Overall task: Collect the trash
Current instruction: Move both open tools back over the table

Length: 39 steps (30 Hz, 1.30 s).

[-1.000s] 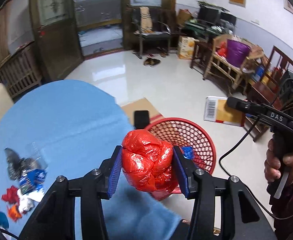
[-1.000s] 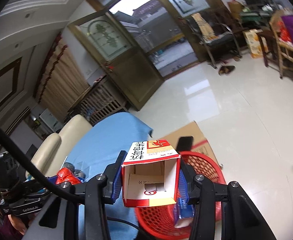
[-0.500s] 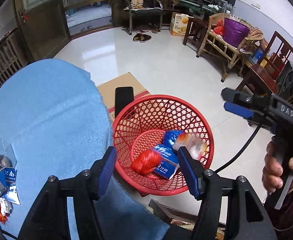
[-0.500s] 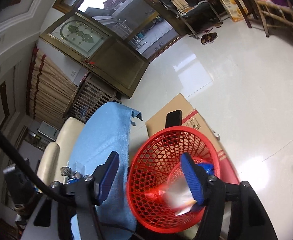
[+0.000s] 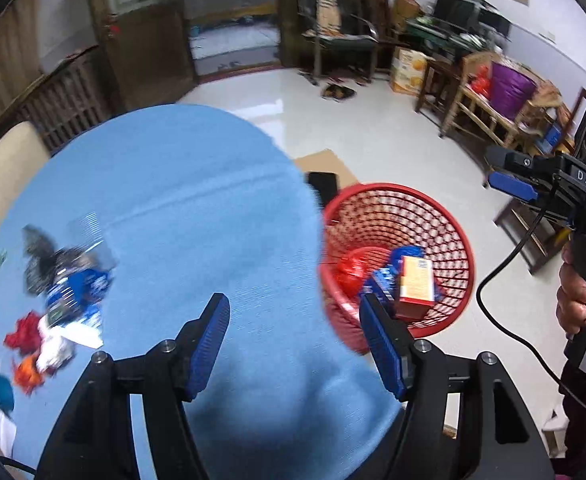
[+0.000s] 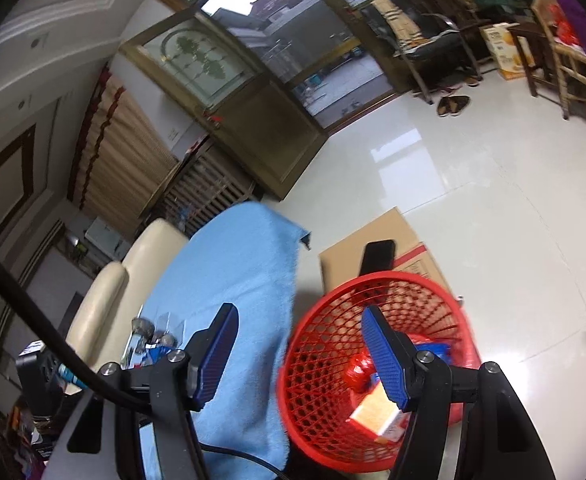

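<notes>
The left gripper (image 5: 295,336) stood with its blue pads about half apart and nothing between them, the jaws having just been opening; it hung above the blue cloth (image 5: 181,216) that covered the table. The right gripper (image 6: 299,350) was likewise part open and empty, its jaws also having just been opening, one finger over the cloth edge and the other over the red basket (image 6: 377,292). In the left wrist view the basket (image 5: 445,216) sat on the floor at about three o'clock from the left jaws, just beside the table's edge, with the cloth's hanging edge covering its near-left rim. Inside lay a crumpled red bag (image 5: 351,266), a blue wrapper (image 5: 385,276) and an orange-faced carton (image 5: 415,280), touching one another. Loose trash (image 5: 59,296) lay on the cloth at about nine o'clock, well apart from the jaws and blurred: blue, red, white and dark scraps heaped together. Behind the basket, at twelve o'clock from it, a flattened cardboard sheet (image 6: 369,240) lay on the pale floor with a dark phone-like object (image 6: 379,254) on it. At the right edge of the left wrist view a hand (image 5: 581,292) gripped the right gripper's handle, a black cable trailing beneath it. A cream chair back (image 6: 105,304) stood beyond the table.
</notes>
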Each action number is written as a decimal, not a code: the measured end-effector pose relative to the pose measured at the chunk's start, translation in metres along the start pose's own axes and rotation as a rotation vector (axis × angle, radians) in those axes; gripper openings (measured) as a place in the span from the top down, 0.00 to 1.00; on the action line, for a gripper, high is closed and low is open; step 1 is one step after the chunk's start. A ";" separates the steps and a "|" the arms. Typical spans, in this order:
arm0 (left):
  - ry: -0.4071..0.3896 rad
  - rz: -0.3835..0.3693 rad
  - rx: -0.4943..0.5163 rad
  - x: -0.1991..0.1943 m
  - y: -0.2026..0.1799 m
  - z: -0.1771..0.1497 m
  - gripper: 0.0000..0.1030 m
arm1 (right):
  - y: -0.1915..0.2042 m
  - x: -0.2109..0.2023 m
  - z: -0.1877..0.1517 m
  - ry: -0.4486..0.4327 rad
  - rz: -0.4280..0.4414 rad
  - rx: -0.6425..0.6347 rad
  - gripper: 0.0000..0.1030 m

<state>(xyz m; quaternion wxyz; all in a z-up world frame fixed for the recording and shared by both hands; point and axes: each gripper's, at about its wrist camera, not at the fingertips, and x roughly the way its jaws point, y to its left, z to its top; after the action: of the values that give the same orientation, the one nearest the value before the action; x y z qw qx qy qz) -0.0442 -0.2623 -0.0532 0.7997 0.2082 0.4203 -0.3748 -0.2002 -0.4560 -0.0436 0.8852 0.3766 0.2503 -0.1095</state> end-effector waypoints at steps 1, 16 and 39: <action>-0.009 0.011 -0.013 -0.004 0.007 -0.004 0.34 | 0.009 0.005 -0.002 0.015 0.006 -0.016 0.33; -0.034 0.198 -0.406 -0.052 0.166 -0.122 0.32 | 0.147 0.078 -0.046 0.207 0.104 -0.276 0.33; -0.066 0.307 -0.730 -0.070 0.300 -0.215 0.32 | 0.320 0.309 -0.124 0.654 0.109 -0.283 0.33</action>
<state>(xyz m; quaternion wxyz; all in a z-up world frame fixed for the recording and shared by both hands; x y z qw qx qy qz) 0.0513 0.0962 -0.1098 0.8809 -0.0414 0.4641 -0.0835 0.1407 -0.1464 -0.0835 0.8061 0.2782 0.5126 0.0998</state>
